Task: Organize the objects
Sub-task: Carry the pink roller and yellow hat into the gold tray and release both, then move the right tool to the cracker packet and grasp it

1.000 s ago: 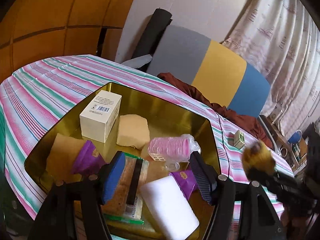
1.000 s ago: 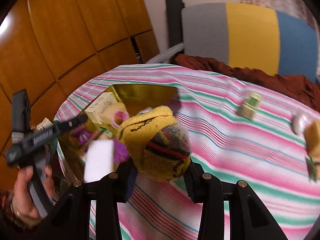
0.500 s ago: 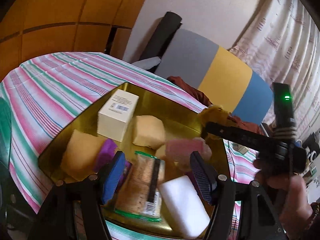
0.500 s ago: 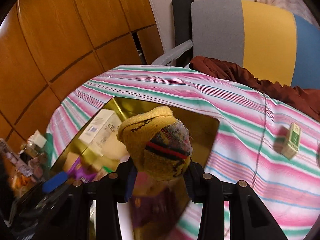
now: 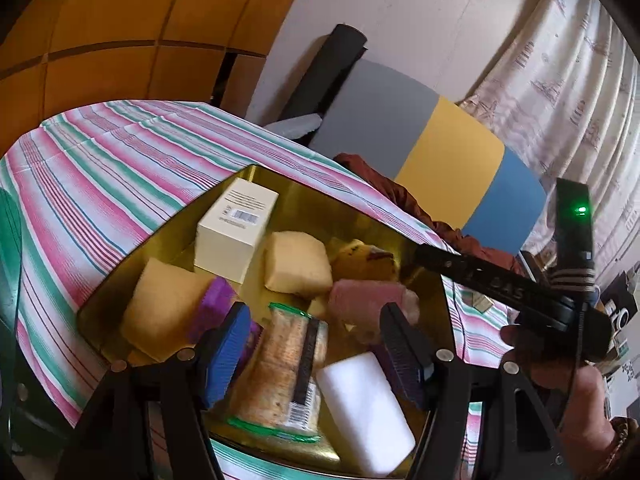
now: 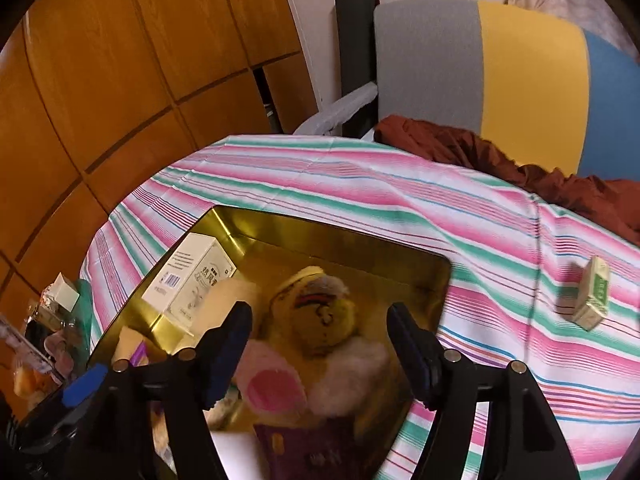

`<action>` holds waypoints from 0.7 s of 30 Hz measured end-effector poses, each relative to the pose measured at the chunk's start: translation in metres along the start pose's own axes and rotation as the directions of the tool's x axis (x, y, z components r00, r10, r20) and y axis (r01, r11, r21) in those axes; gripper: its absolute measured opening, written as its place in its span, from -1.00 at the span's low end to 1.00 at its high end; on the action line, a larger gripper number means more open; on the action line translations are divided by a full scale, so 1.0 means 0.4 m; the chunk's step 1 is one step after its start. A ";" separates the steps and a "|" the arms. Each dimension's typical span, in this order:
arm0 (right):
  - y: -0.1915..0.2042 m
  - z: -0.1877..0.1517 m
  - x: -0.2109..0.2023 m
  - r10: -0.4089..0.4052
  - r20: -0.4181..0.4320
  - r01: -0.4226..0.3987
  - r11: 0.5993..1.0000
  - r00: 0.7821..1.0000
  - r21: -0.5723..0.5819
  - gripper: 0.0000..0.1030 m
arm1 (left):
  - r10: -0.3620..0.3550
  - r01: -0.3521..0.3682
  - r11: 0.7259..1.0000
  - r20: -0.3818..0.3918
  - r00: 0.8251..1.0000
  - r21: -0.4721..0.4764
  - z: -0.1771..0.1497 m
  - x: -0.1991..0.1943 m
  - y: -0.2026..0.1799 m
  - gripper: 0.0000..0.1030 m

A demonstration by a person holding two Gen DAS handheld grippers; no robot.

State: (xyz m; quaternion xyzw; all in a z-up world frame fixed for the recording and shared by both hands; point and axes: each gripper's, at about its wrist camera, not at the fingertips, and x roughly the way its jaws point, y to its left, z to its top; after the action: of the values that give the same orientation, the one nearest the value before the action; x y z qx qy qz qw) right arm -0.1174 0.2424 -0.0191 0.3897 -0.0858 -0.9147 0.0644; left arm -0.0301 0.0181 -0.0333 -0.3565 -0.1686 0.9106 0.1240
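Observation:
A gold tray sits on the striped tablecloth and holds several items. The yellow knitted sock ball lies in the tray beside a pink plastic pack. My right gripper is open just above the sock ball, not touching it. My left gripper is open and empty over the tray's near side, above a bagged brown item and a white block. A cream box stands at the tray's far left.
Yellow sponges and purple packets lie in the tray. A small green-and-cream box stands on the cloth right of the tray. A grey, yellow and blue chair back with brown cloth is behind the table. Clutter sits at the left.
My right gripper carried the sock ball from over the cloth to over the tray, then opened and let it drop into the tray. The left gripper stayed open over the tray.

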 end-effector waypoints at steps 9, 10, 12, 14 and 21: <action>-0.062 -0.053 -0.112 -0.013 0.046 0.010 0.998 0.999 0.058 0.40 | -0.071 0.075 0.991 -0.037 0.997 0.111 -0.042 -0.006 -0.092 0.32; -0.072 -0.064 -0.125 -0.020 0.047 0.017 0.998 0.999 0.065 0.40 | -0.080 0.085 0.989 -0.044 0.996 0.124 -0.046 -0.006 -0.104 0.32; -0.090 -0.081 -0.146 -0.032 0.042 0.029 0.997 0.999 0.074 0.40 | -0.109 0.118 0.981 -0.062 0.992 0.154 -0.061 -0.006 -0.132 0.32; -0.114 -0.102 -0.168 -0.044 0.035 0.040 0.995 0.998 0.086 0.42 | -0.127 0.140 0.973 -0.083 0.988 0.182 -0.078 -0.004 -0.156 0.32; -0.225 -0.191 -0.238 -0.110 -0.006 0.110 0.986 0.994 0.125 0.46 | -0.179 0.210 0.938 -0.131 0.975 0.276 -0.142 -0.016 -0.239 0.33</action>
State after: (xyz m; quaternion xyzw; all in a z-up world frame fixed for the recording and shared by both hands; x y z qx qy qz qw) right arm -0.0014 0.3397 -0.0231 0.3969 -0.1213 -0.9098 -0.0105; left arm 0.0239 0.1155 -0.0309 -0.3630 -0.0621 0.8889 0.2726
